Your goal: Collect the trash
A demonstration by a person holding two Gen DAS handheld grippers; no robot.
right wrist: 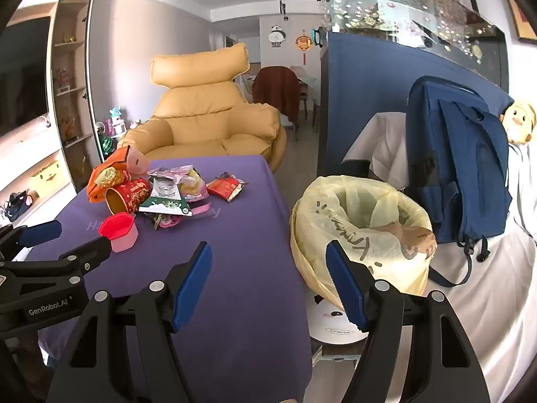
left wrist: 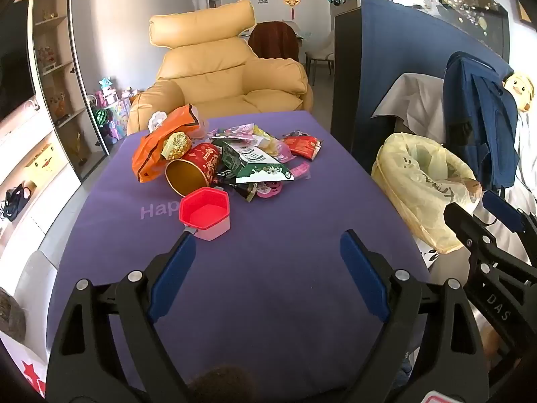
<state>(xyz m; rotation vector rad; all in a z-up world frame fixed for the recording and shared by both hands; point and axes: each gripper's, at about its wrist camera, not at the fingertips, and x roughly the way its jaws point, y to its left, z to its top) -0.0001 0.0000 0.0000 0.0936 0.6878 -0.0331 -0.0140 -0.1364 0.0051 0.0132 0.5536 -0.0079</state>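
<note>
A heap of trash lies on the purple table (left wrist: 275,268): an orange bag (left wrist: 157,147), a red and gold tube (left wrist: 193,171) on its side, a green wrapper (left wrist: 255,164), a red packet (left wrist: 302,146) and a pink cup (left wrist: 206,211). My left gripper (left wrist: 268,252) is open and empty above the table, its left fingertip close to the pink cup. My right gripper (right wrist: 268,262) is open and empty over the table's right edge, beside the bin lined with a yellow bag (right wrist: 362,231). The heap (right wrist: 167,191) and the cup (right wrist: 119,230) also show in the right wrist view.
A yellow armchair (left wrist: 228,77) stands behind the table. A blue backpack (right wrist: 456,164) rests on white cloth right of the bin. A blue-covered cabinet (right wrist: 365,100) with a fish tank stands behind. Shelves line the left wall.
</note>
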